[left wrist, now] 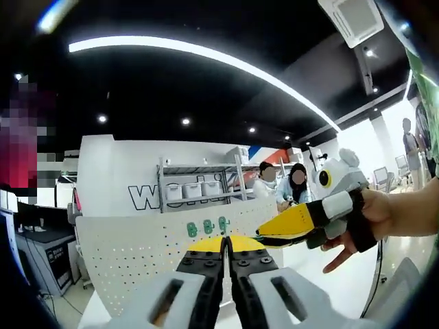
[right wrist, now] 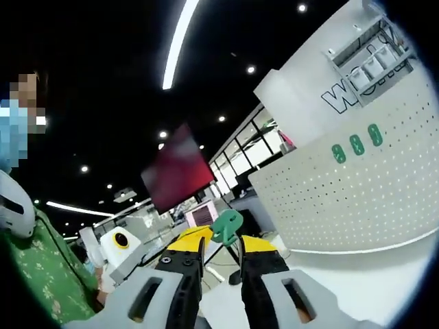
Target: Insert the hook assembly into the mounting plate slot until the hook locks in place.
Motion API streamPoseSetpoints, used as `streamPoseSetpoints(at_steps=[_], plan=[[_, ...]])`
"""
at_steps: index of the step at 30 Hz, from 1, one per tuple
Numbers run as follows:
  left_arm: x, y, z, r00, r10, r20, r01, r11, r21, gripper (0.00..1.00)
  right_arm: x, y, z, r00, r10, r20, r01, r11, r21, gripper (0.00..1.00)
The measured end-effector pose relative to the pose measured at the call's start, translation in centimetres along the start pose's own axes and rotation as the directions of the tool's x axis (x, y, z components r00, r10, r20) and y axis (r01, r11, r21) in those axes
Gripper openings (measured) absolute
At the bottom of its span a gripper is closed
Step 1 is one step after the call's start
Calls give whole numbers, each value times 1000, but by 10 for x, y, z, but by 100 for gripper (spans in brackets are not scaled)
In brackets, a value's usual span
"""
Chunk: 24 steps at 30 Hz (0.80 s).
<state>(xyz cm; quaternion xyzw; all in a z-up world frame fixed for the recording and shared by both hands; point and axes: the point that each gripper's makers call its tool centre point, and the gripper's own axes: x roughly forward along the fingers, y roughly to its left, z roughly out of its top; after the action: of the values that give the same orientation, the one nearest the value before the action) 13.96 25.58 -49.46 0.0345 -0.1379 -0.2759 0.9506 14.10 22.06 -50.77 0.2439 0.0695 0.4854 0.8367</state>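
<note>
Claws first: the right claw (right wrist: 218, 255) is clamped on a small green plastic hook (right wrist: 226, 227), held up at its yellow tips. Ahead of it and off to the right stands the white perforated mounting plate (right wrist: 357, 199), three green hooks (right wrist: 356, 144) already on it. The left claw (left wrist: 226, 248) is pressed together on nothing, the same plate just beyond its tips.

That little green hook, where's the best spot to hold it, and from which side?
By its flat lower tab, as the right gripper does now: the green hook stands out past the jaw tips, leaving its head free for the white pegboard. Come from the tail side.
</note>
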Motion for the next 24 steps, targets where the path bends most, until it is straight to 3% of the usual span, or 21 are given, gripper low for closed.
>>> streamPoseSetpoints(at_steps=[9,17,24], plan=[[0,-4,2,1000,-4,17,4,1000,18,2,5,3,-1,1000,5,16,-6,998,62,15],[-2,-4,2,999,-2,35,1,999,37,2,6,1,3,997,22,68,-36,976,214,11],[-2,-7,1,999,-6,33,4,998,58,2,7,0,4,995,26,95,-53,957,287,8]])
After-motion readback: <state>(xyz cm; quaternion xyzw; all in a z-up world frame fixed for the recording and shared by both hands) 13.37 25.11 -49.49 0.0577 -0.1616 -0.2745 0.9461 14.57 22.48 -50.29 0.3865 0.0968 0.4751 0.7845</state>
